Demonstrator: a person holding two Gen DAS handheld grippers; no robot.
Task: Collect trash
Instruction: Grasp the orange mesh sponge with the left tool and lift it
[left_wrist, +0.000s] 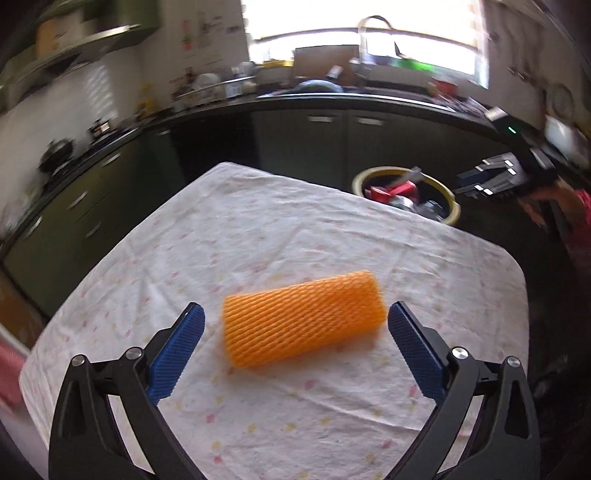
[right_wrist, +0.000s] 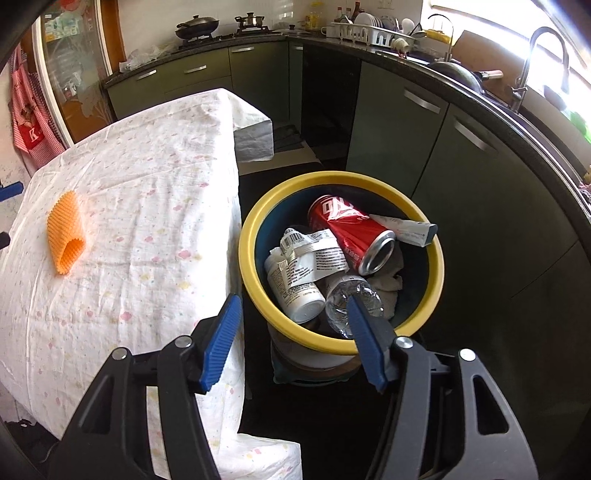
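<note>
An orange foam net sleeve (left_wrist: 301, 319) lies on the table's white spotted cloth (left_wrist: 258, 229). My left gripper (left_wrist: 296, 309) is open wide just before it, its blue pads (left_wrist: 177, 350) flanking the sleeve without touching it. My right gripper (right_wrist: 293, 300) stands open over the yellow-rimmed bin (right_wrist: 251, 229) beside the table, with nothing held. In the bin lie a red can (right_wrist: 347, 229), a white labelled bottle (right_wrist: 295, 280), a clear plastic bottle (right_wrist: 343, 299) and crumpled paper. The right wrist view also shows the sleeve (right_wrist: 66, 236) at the table's left. The left wrist view is blurred.
Dark green kitchen cabinets (right_wrist: 406, 122) under a black counter curve around behind the table and bin. A sink with a tap (right_wrist: 543, 55) and a dish rack (right_wrist: 369, 31) sit on the counter. The bin (left_wrist: 369, 177) stands on the dark floor off the table's far corner.
</note>
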